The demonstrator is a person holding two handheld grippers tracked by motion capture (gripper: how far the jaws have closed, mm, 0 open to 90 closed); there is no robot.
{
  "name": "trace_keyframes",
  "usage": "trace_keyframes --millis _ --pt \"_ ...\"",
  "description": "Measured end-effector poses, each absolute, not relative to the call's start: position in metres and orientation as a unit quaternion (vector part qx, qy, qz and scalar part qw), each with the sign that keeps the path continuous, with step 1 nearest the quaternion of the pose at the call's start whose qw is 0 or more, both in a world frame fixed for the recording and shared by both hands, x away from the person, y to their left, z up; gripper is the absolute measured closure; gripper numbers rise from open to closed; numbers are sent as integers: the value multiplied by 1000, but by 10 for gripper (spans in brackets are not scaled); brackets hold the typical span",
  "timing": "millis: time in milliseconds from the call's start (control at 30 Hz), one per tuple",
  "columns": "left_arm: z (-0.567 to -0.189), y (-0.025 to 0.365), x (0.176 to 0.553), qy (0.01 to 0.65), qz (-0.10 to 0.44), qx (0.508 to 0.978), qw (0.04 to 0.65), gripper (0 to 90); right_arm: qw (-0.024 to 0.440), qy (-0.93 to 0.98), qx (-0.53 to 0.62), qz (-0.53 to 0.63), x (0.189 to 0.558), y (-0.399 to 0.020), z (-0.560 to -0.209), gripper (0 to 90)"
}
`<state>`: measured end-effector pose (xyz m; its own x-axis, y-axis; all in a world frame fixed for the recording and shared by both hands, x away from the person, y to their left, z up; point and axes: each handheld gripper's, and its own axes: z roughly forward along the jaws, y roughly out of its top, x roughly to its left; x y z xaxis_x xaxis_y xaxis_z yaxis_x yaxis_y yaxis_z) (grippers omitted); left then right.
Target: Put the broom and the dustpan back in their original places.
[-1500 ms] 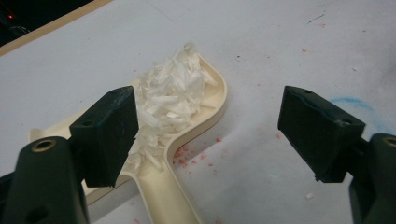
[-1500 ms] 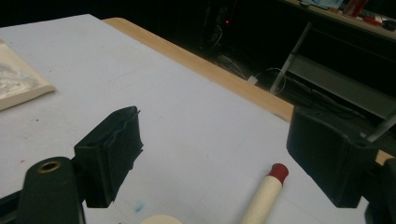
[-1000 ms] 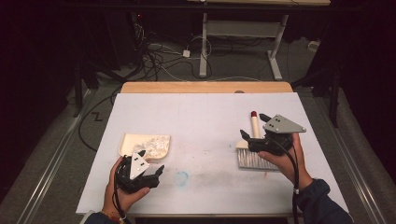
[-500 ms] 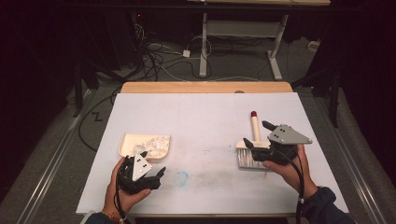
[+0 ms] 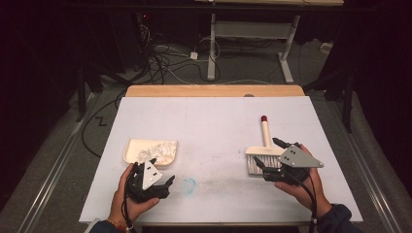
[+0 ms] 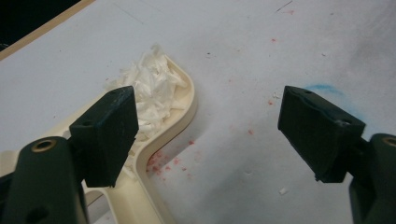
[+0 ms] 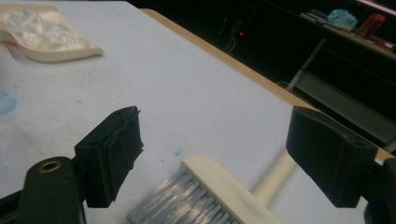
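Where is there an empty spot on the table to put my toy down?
The big bare patch lies between the dustpan and the brush, and all along the far edge. It is crowded near the front, where the left gripper and right gripper sit.

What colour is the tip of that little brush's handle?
Dark red, capping the cream handle of the brush; the high view shows it best.

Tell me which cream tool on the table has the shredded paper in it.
The dustpan by the left gripper; white shreds fill it. The brush has bristles and a red-tipped handle.
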<state>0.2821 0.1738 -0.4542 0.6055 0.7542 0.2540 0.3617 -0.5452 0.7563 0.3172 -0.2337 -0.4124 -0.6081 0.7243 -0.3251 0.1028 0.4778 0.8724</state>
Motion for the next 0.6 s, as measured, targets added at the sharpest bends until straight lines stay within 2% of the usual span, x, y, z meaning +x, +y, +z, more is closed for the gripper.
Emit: trace_keyframes --millis 600 --pt "-457 171 286 329 283 832 345 194 358 787 275 422 298 -265 -441 190"
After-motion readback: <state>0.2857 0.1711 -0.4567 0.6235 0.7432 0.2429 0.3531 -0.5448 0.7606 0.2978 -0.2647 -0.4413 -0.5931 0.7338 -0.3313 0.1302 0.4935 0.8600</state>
